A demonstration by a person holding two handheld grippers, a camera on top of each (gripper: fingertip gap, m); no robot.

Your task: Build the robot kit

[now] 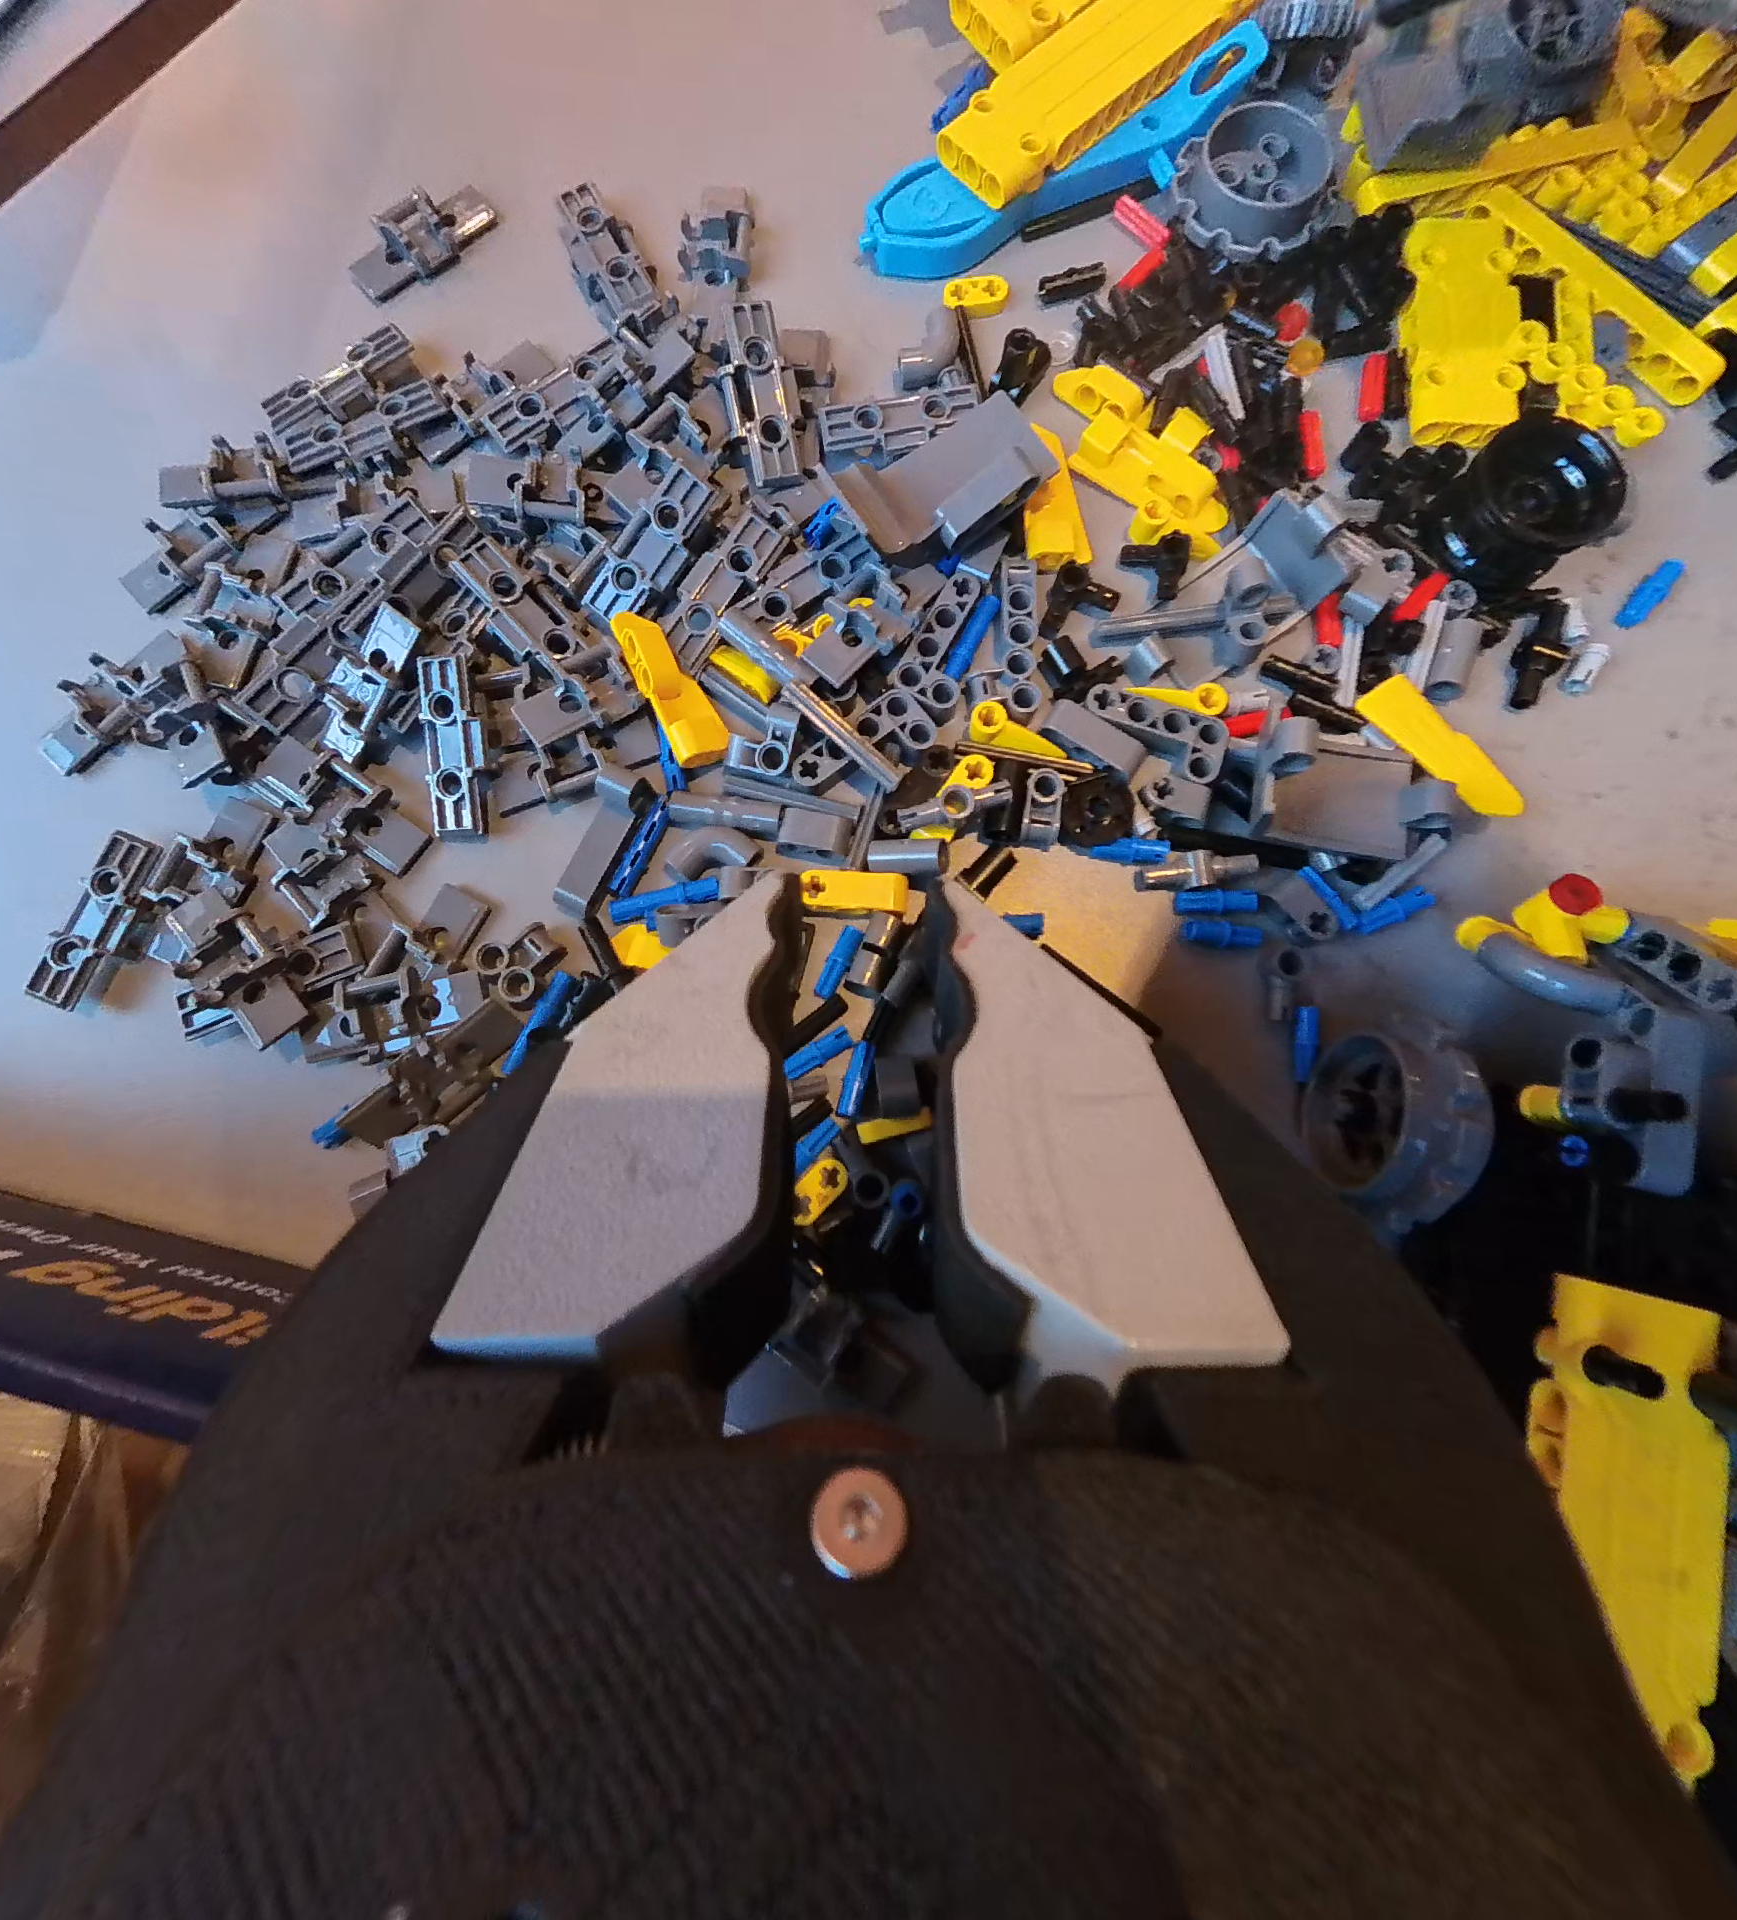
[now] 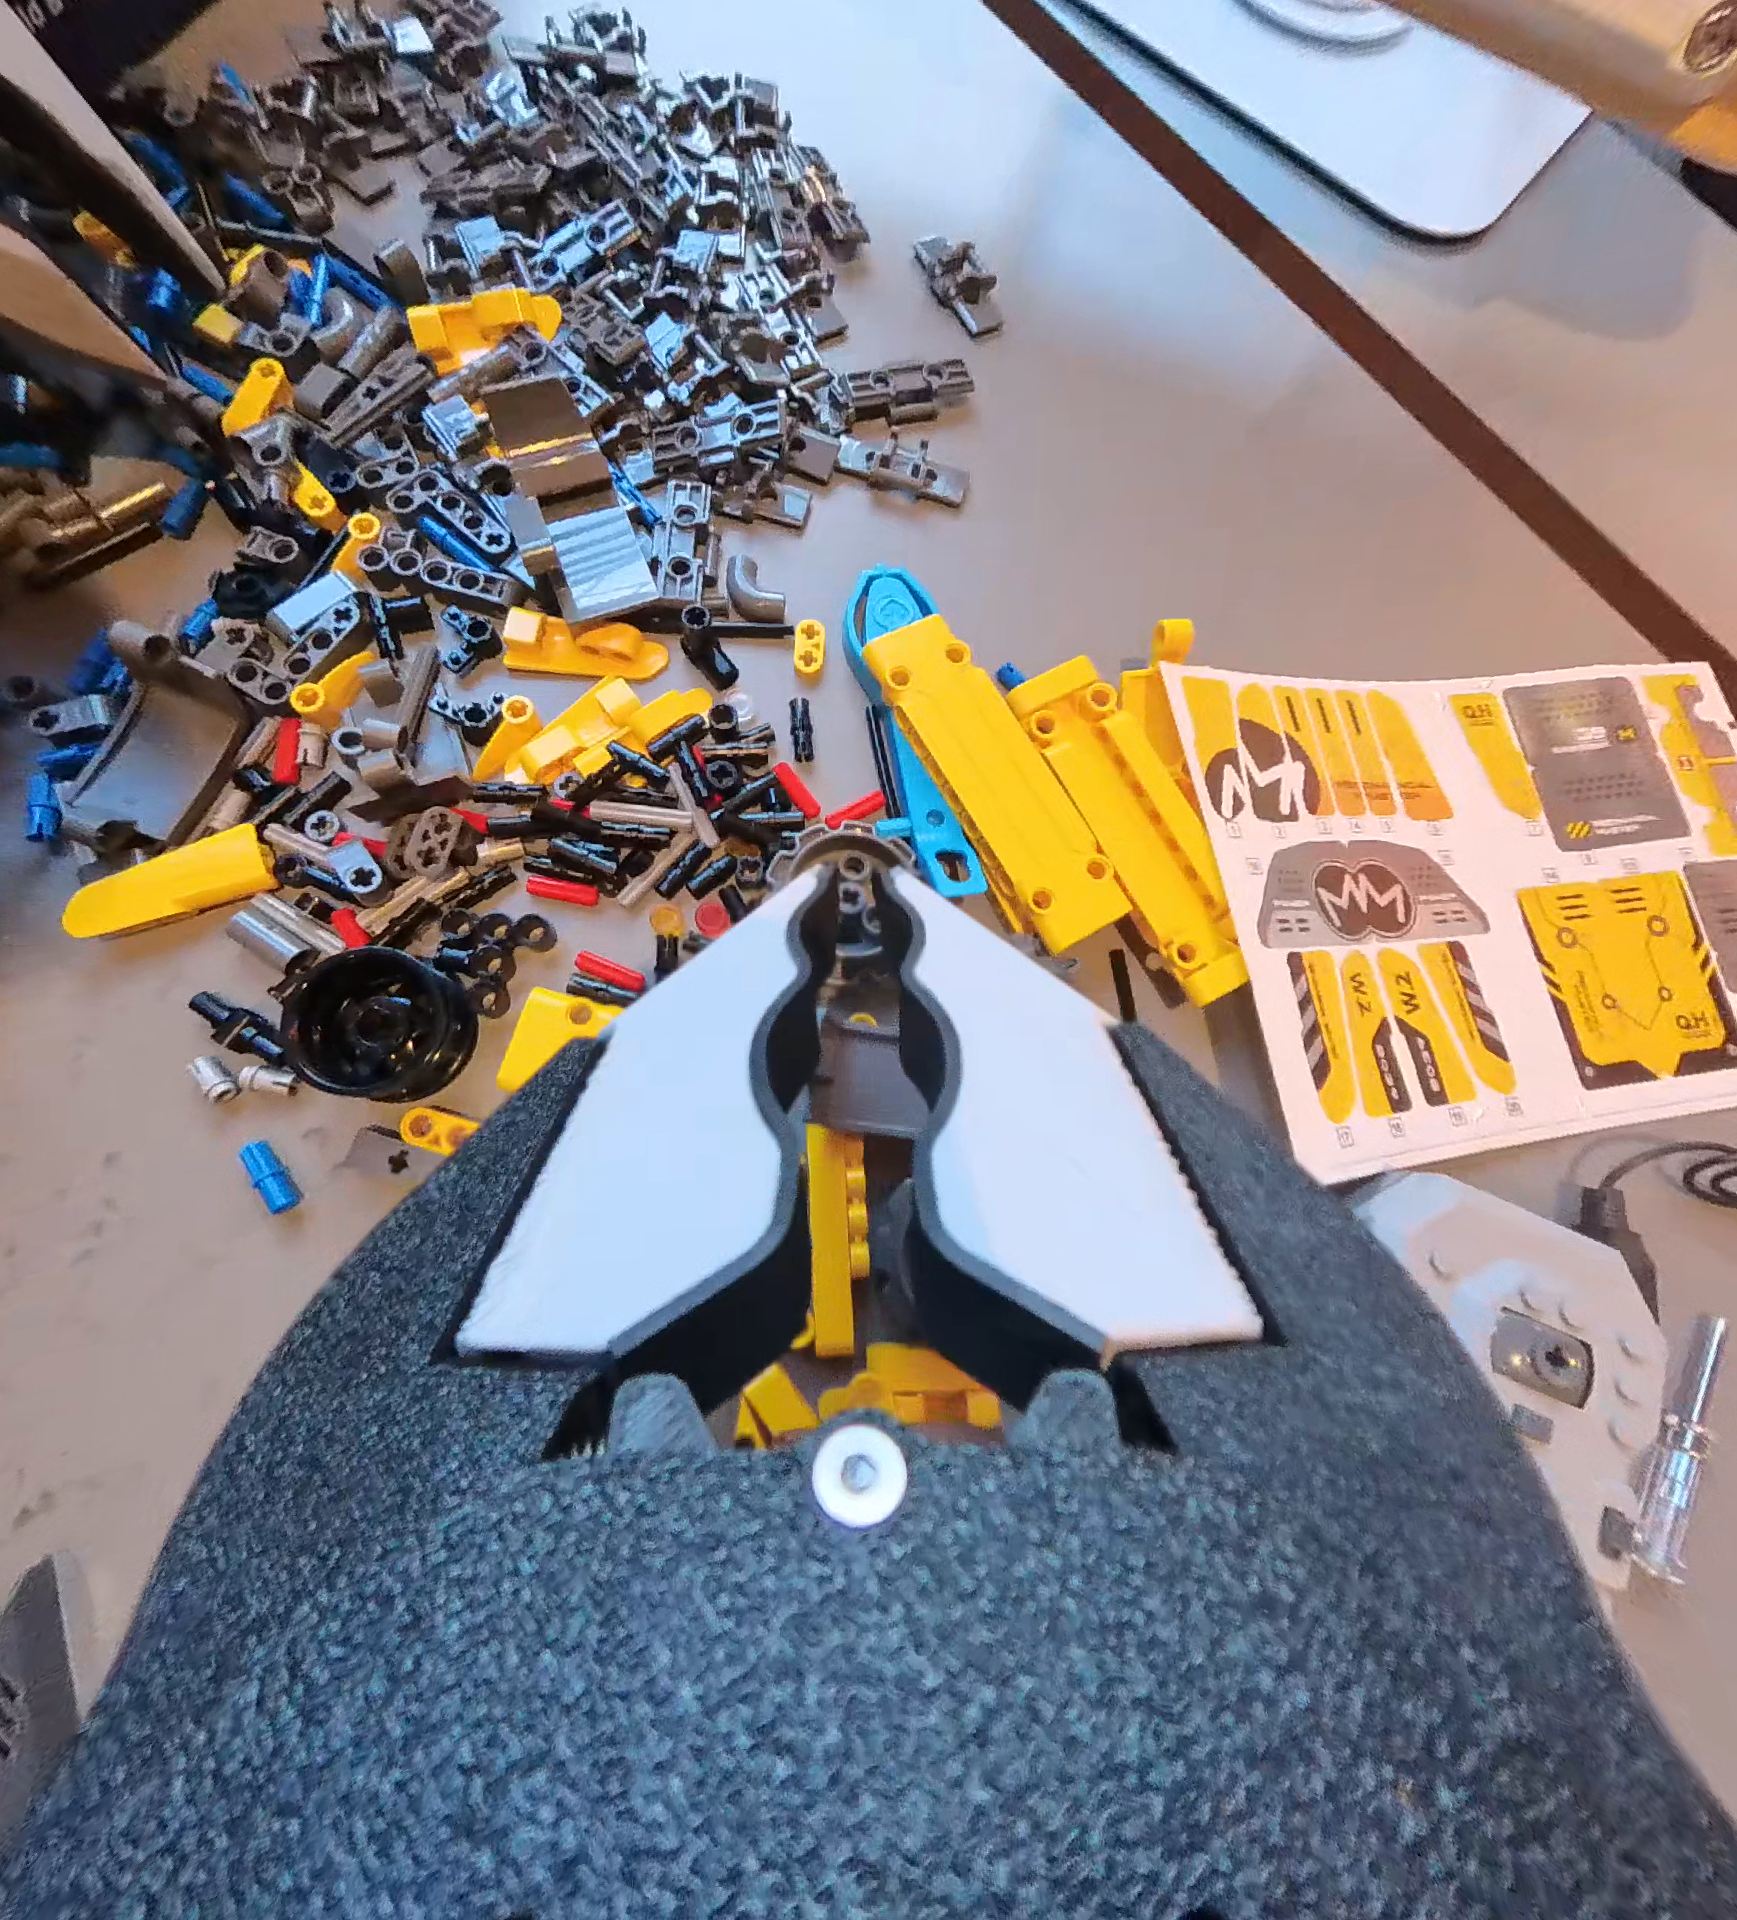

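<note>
Left tool (image 1: 864,894): fingers apart, empty, low over mixed blue pins and grey bits near the yellow connector (image 1: 853,890), likely because small parts pool there. Right tool (image 2: 851,873): tips nearly together around a small grey piece (image 2: 853,868); we can't tell if it's clamped. Sticker sheet (image 2: 1498,894) lies right on the desk (image 2: 1207,416).

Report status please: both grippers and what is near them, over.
Left gripper open over mixed brick pile, tips at yellow connector. Right gripper nearly closed around small grey piece; grip unclear. Sticker sheet beside it.
</note>
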